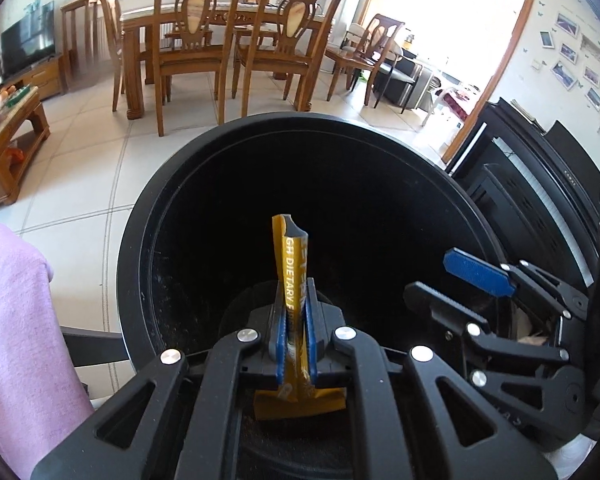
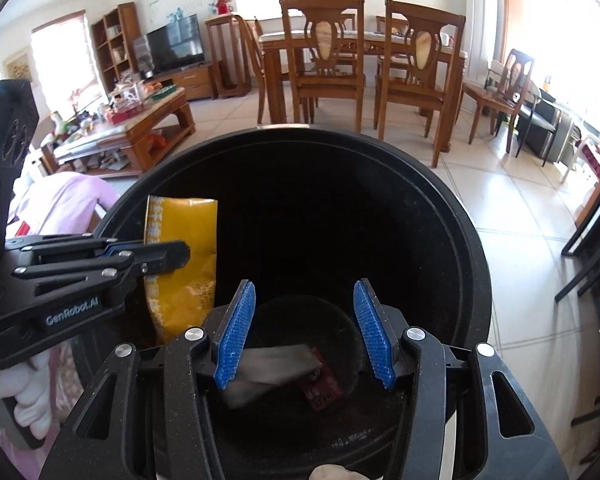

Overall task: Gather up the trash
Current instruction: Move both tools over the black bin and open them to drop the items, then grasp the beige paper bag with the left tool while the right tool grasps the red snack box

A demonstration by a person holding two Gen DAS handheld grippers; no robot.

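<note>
A tall black trash bin (image 1: 140, 216) fills both views, and both grippers hang over its mouth. My left gripper (image 1: 294, 300) is shut on a yellow snack wrapper (image 1: 290, 256), which stands up between its blue pads. The right wrist view shows the same wrapper (image 2: 188, 292) hanging inside the bin's (image 2: 472, 248) left rim from the left gripper (image 2: 180, 254). My right gripper (image 2: 305, 300) is open above the bin's middle, nothing between its fingers; it also appears at the right of the left wrist view (image 1: 448, 276). A crumpled grey paper (image 2: 272, 368) and a red wrapper (image 2: 324, 390) lie at the bottom.
Pink cloth (image 1: 16, 320) lies left of the bin. A white-gloved hand (image 2: 32, 404) holds the left gripper. Black furniture (image 1: 540, 184) stands close on the right. Farther off on the tiled floor are a wooden dining table with chairs (image 2: 324, 76) and a cluttered coffee table (image 2: 140, 128).
</note>
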